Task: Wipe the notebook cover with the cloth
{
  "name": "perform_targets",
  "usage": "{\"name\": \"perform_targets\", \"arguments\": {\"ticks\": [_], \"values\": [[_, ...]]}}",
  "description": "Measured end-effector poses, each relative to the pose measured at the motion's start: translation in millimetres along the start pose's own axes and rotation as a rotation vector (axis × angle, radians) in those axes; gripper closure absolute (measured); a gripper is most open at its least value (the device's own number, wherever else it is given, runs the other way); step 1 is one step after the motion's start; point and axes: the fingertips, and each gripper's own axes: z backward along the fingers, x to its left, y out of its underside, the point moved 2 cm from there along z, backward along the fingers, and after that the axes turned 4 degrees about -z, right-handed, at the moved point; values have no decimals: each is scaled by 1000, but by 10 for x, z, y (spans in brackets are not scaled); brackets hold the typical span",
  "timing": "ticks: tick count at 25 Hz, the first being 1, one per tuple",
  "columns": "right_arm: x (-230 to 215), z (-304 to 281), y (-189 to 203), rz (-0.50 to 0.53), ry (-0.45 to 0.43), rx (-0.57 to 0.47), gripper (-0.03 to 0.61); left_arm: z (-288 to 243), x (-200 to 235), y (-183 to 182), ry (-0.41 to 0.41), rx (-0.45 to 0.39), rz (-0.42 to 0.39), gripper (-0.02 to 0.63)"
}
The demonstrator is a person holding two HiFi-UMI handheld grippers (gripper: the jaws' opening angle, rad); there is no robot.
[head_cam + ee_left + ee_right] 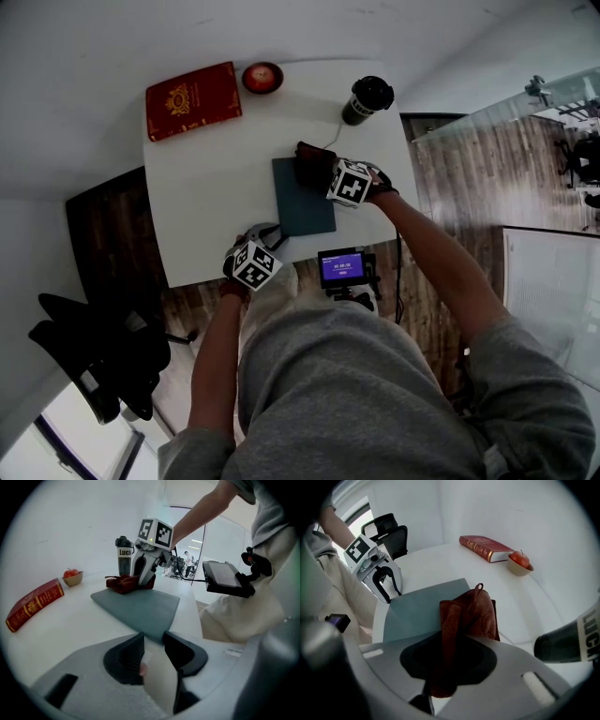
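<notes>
The grey-teal notebook [302, 199] [138, 605] [419, 609] lies flat on the white table [206, 187]. A dark red cloth [310, 162] [468, 613] [126, 583] is bunched on the notebook's far right corner. My right gripper [323, 173] [449, 641] is shut on it, and the cloth hides the jaw tips. My left gripper [268, 232] [153, 641] stands open at the notebook's near left corner by the table's front edge. The corner reaches up to the gap between its jaws, which hold nothing.
A red book [192, 100] [483, 547] lies at the table's far left, beside a small bowl with a red apple [262, 77] [519, 562]. A black tumbler [367, 99] [124, 560] stands at the far right. A screen on a stand [343, 268] sits off the front edge; a black chair [103, 352] at left.
</notes>
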Motion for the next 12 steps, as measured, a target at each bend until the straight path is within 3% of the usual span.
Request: {"name": "perform_targets", "arguments": {"ticks": [12], "values": [[360, 22, 55, 13, -53, -16, 492, 15, 6, 17, -3, 3, -6, 469]]}}
